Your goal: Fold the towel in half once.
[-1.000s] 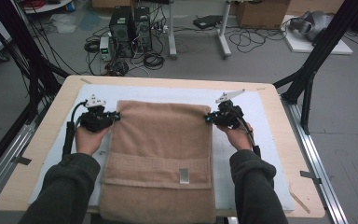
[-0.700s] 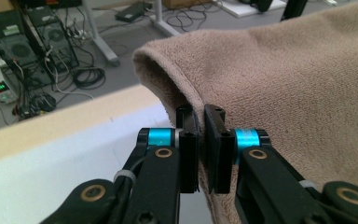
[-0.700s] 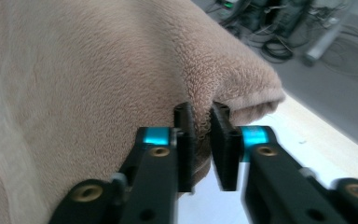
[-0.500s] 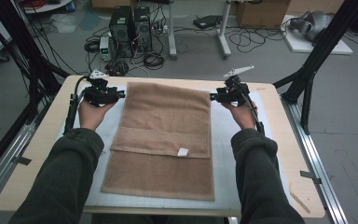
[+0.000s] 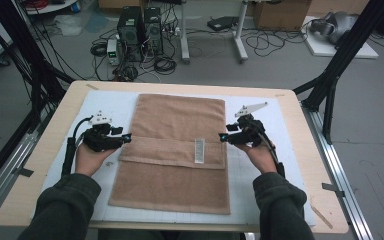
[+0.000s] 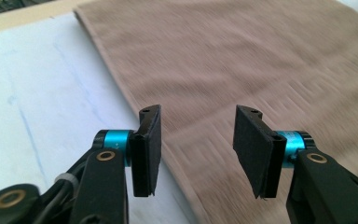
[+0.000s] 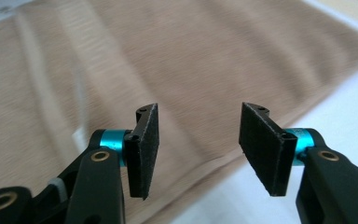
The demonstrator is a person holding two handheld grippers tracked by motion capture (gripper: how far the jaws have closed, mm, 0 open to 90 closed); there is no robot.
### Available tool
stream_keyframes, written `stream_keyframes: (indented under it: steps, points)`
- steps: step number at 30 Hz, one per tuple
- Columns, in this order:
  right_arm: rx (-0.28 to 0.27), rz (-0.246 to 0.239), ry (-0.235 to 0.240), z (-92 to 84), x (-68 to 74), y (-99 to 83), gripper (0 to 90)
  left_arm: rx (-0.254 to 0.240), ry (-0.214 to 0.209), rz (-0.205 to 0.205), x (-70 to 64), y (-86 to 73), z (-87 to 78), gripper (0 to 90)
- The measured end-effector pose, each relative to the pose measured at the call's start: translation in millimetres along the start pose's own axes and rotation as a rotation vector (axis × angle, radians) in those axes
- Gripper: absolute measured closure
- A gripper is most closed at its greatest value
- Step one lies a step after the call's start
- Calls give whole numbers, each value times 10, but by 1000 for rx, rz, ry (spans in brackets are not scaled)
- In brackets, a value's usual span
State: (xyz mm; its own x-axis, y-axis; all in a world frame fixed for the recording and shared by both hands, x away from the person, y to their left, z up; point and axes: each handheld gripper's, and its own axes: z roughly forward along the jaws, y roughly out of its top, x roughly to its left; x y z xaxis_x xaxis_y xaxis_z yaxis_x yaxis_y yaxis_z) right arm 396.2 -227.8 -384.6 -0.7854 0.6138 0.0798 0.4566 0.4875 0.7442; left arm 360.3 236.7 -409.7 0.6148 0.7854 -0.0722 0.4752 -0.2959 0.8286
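Tan towel point(image 5: 177, 150) is lying flat on the surface point(image 5: 300, 130), long axis running away from you, near end folded over with its edge lying crosswise. You're holding the left hand-held gripper point(image 5: 126, 138) and right hand-held gripper point(image 5: 223, 137) at its side edges, jaws just opened, gripping nothing.
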Motion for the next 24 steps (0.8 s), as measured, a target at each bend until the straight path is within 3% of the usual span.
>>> stream_keyframes:
  steps: [3, 7, 10, 13, 14, 18, 24]
  points:
    - [-6, -26, 26, 14, 148, -144, 498, -4, -14, 23, -79, -137, -67, 519]
    - [-2, -40, 55, 46, 269, -301, 541, 31, -23, 45, -139, -301, -69, 523]
    - [11, -35, 70, 94, 297, -383, 562, 56, -37, 32, -124, -361, -17, 541]
    - [31, -33, 102, 170, 327, -413, 575, 63, -66, 23, -110, -374, 40, 629]
    - [46, -39, 105, 201, 344, -416, 589, 86, -68, 25, -103, -385, 67, 644]
    - [114, -82, 122, 335, 406, -443, 684, 89, -56, 44, -111, -395, 75, 719]
    - [99, -81, 128, 324, 375, -451, 859, 89, -42, 50, -142, -379, 67, 860]
